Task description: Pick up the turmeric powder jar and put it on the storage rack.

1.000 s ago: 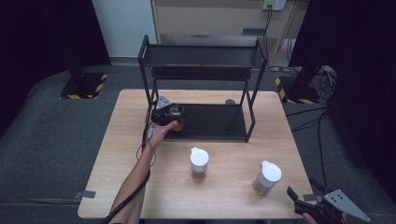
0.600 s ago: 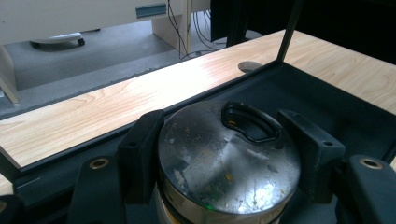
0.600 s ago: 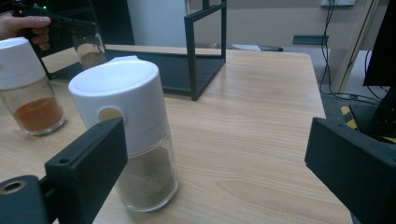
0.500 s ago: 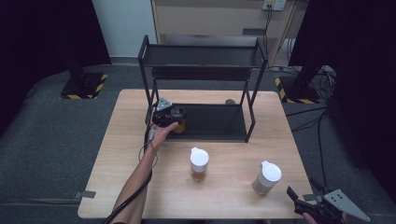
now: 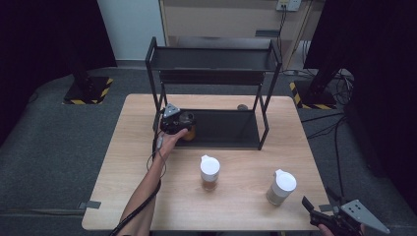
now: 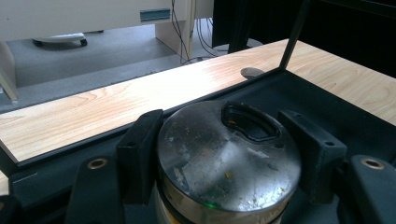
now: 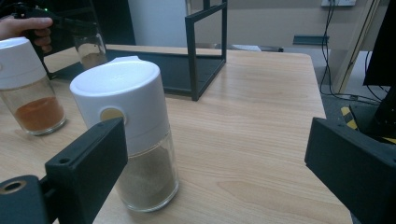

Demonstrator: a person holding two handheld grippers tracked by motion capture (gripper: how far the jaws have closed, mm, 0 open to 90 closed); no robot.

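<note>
Two jaws of left gripper (image 6: 219,154) clamped on round glass jar with scratched metal lid (image 6: 228,161), over black rack's bottom shelf (image 5: 231,129) near table's far-left corner. Right gripper (image 7: 219,186) spread wide. Likely risk: early release tipping jar.

Jar (image 6: 227,164) body below lid, hidden

The left gripper (image 5: 175,120) at centre-left of the high view is a black block with a small grey three-cornered plate on top; a dark cable trails from it down along the person's bare, sleeveless forearm toward the bottom edge. In its own view the black jaws are chunky, with brass-coloured screw heads. The right gripper (image 5: 327,209) at lower right is black too, topped by a larger grey three-cornered plate, perhaps with small holes.
</note>
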